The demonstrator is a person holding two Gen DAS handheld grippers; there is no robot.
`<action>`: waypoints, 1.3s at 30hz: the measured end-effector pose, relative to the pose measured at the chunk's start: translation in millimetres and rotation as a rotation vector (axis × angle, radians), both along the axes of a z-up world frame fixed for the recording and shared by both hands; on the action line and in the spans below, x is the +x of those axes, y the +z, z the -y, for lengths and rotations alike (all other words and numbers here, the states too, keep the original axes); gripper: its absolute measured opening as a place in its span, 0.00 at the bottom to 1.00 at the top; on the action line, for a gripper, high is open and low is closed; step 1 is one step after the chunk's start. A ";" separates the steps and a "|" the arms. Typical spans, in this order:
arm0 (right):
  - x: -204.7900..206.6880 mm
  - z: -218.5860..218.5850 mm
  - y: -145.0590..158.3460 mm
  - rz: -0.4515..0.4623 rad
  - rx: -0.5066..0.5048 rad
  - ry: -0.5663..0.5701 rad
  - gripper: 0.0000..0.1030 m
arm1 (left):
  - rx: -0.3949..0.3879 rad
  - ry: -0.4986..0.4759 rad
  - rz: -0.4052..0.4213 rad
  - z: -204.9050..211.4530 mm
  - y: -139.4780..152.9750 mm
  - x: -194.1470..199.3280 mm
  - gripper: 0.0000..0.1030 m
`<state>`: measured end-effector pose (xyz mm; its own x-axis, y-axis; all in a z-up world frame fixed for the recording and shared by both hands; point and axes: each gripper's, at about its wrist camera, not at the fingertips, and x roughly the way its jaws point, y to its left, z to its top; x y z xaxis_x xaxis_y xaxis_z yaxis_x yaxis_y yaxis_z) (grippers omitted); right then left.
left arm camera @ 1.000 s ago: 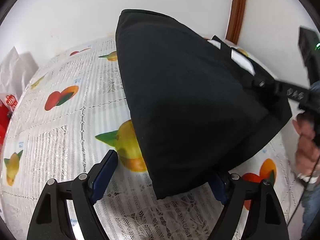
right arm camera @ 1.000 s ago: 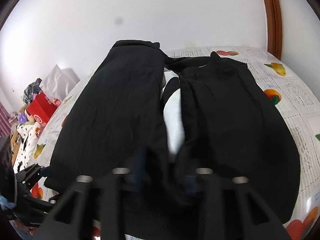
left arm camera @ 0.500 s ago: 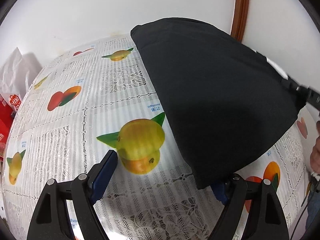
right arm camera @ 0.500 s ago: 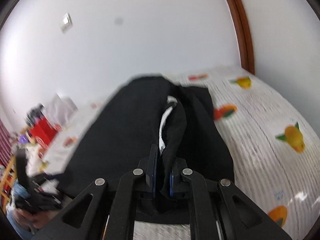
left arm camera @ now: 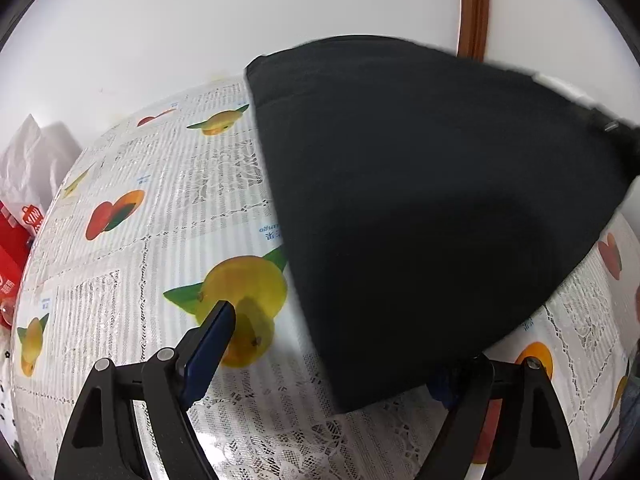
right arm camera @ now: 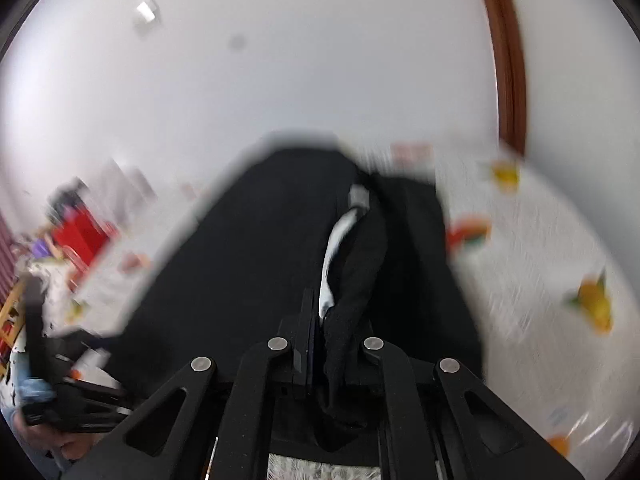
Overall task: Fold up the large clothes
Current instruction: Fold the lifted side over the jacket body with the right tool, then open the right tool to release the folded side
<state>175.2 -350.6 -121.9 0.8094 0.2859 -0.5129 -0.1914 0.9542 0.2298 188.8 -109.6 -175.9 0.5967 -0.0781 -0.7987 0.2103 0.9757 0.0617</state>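
The right hand-held gripper (right arm camera: 320, 336) pinches a bunched fold of the black garment (right arm camera: 256, 264), its jaws pressed together on the cloth with almost no gap; a white strip of lining or label (right arm camera: 334, 256) shows in the crease just ahead of the pads, too smeared to tell which. That whole view is blurred, so the fruit prints on the desk (right arm camera: 552, 248) and the red clutter (right arm camera: 82, 232) at the left edge are only blobs of colour. The left hand-held gripper (left arm camera: 332, 356) stands spread wide, nothing between its jaws: its blue left pad hangs over a printed lemon (left arm camera: 244, 292), while the right pad is mostly hidden behind the garment's lower corner. In the left wrist view the black garment (left arm camera: 420, 208) rises off the lace-patterned tablecloth (left arm camera: 160, 216) as a taut sheet toward the upper right, where its top edge is cut off by the frame. Small blue writing (left arm camera: 270, 232) on the cloth beside the garment's edge appears upside down and cannot be read. A red bag (left arm camera: 18, 236) with white print at the far left is cropped, and its lettering is also illegible. A brown door frame (left arm camera: 474, 4) stands behind.
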 end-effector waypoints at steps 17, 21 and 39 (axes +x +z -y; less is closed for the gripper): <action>-46.8 53.6 -35.8 -0.164 -0.098 -0.182 0.42 | -0.066 -0.013 -0.013 -2.8 4.3 -11.1 0.78; -66.1 57.2 -29.5 -0.211 -0.130 -0.196 0.44 | -0.102 -0.021 0.007 -5.9 17.1 -25.8 0.78; -121.4 -12.2 67.4 -0.136 -0.252 -0.312 0.79 | -0.155 0.055 0.205 -19.9 131.1 -108.0 0.80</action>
<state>53.8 -338.4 -54.5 0.7575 -0.1100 -0.6435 0.1314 0.9912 -0.0147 80.8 -89.7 -44.7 0.7516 -0.1530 -0.6416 0.1555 0.9864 -0.0531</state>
